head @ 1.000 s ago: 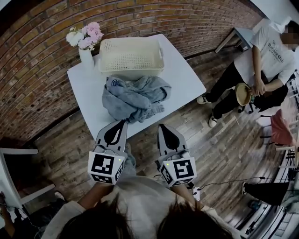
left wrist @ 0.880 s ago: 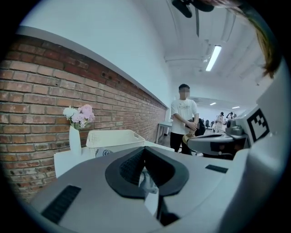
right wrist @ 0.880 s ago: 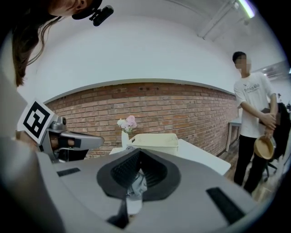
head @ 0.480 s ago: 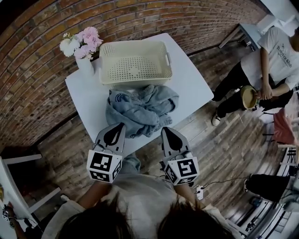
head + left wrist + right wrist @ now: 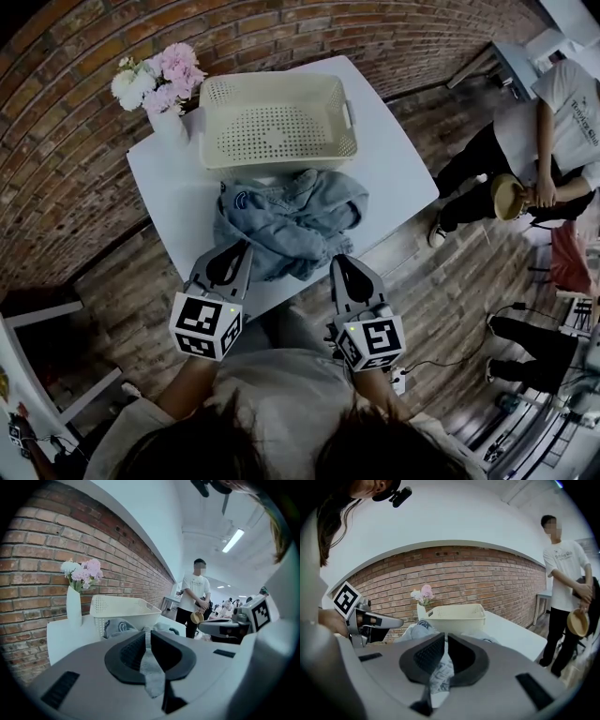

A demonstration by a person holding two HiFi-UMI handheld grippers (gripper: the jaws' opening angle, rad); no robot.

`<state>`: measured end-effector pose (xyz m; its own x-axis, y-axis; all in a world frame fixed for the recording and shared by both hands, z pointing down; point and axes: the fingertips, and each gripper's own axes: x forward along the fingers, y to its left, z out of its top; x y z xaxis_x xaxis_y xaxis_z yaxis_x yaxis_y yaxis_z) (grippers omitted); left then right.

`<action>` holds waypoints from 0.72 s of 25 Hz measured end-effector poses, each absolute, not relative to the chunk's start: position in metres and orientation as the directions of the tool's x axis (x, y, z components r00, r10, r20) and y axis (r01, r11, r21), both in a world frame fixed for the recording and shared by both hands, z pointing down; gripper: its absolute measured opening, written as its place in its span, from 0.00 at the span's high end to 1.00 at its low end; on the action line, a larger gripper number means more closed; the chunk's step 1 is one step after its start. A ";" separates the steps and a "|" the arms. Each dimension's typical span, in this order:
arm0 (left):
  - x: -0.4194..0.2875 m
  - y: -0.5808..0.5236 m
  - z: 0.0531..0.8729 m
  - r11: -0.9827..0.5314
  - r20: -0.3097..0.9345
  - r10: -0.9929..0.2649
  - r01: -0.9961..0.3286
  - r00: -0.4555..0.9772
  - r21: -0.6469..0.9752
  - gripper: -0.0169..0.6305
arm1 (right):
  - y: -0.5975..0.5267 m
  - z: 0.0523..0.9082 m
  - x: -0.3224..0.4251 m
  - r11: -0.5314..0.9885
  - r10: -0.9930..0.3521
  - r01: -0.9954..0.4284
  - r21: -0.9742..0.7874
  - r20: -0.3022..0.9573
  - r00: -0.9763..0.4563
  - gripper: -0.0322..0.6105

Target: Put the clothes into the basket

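Note:
A crumpled grey-blue hooded top [image 5: 289,220] lies on the white table [image 5: 169,192], just in front of the empty cream plastic basket [image 5: 277,120]. My left gripper [image 5: 243,249] is shut with nothing in it, its tips at the garment's near-left edge. The right gripper [image 5: 338,262], also shut and holding nothing, hangs at the garment's near-right edge, over the table's front edge. In the left gripper view, the shut left gripper [image 5: 146,635] points at the top [image 5: 119,627] and the basket [image 5: 124,611]. The right gripper view shows the shut right gripper [image 5: 445,640] before the top [image 5: 417,631] and the basket [image 5: 454,613].
A white vase with pink and white flowers [image 5: 155,82] stands at the table's far left corner beside the basket. A brick wall runs behind the table. A person in a white shirt [image 5: 553,141] holding a round object stands on the wooden floor to the right.
Both grippers have moved forward and down together, from short of the table to the garment's near edge. Their jaws stay shut. The garment and basket have not moved.

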<state>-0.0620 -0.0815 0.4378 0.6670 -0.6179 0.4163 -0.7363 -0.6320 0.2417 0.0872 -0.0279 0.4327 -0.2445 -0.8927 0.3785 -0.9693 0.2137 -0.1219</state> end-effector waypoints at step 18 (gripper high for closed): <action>-0.065 -0.098 0.476 -0.583 0.534 -0.555 -0.756 0.638 0.296 0.22 | -0.077 0.480 0.139 0.342 -0.772 -0.920 -0.189 0.502 -0.390 0.20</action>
<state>-0.0647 -0.0978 0.4762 0.6375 -0.5549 0.5345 -0.7562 -0.5834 0.2963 0.1386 -0.0772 0.4802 -0.3901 -0.7720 0.5018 -0.9204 0.3422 -0.1890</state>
